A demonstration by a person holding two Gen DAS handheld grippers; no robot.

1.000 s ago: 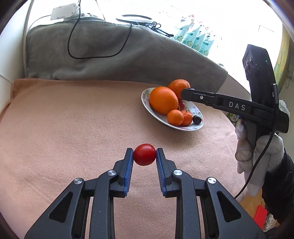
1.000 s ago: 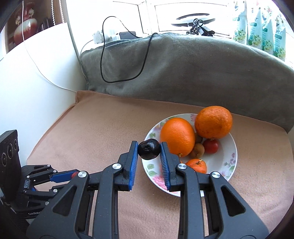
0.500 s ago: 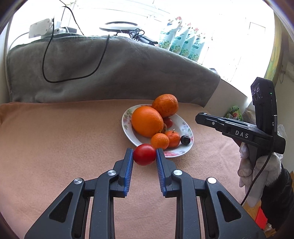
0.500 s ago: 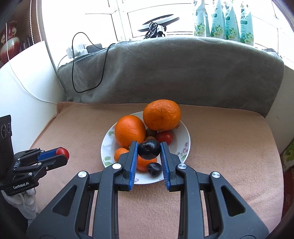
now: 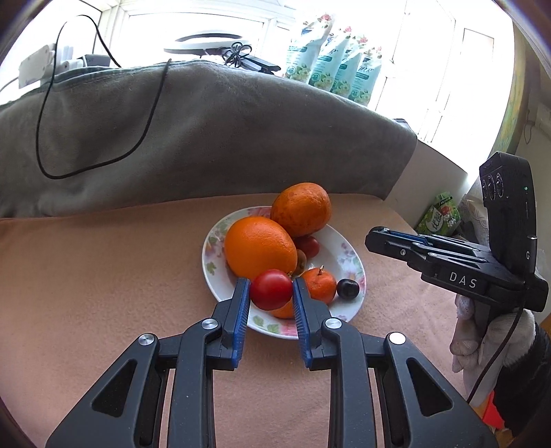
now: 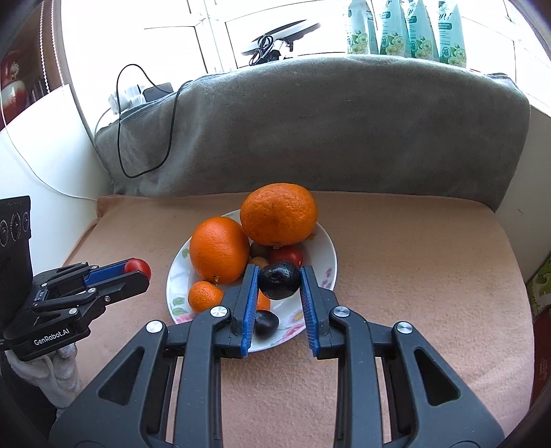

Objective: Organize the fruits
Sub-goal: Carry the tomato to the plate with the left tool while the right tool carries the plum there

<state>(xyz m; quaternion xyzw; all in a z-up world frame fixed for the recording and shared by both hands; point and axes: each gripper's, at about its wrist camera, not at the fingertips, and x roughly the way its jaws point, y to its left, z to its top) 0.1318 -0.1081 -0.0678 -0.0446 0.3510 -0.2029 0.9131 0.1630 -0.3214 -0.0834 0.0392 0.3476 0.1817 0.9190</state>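
My left gripper [image 5: 270, 281] is shut on a red tomato [image 5: 271, 290], held over the near rim of the flowered plate [image 5: 347, 248]. On the plate lie two big oranges [image 5: 260, 246], a small mandarin [image 5: 322, 285], a dark plum [image 5: 347, 288] and another tomato [image 5: 308, 245]. My right gripper [image 6: 279, 272] is shut on a dark round fruit [image 6: 279, 281] above the plate's near side [image 6: 330, 255]. In the right wrist view the left gripper [image 6: 137, 272] hangs left of the plate. In the left wrist view the right gripper [image 5: 372, 237] is at the right, its fruit hidden.
The plate sits on a peach cloth [image 6: 413, 275]. Behind it rises a grey blanket [image 6: 310, 138] with a black cable [image 6: 137, 138] draped over it. Teal pouches [image 6: 406, 31] stand on the sill. A white wall [image 6: 44, 165] bounds the left side.
The left gripper has carried the tomato from the open cloth up to the plate's rim. The right gripper, still holding the dark fruit, has drawn back from over the oranges to the plate's right.
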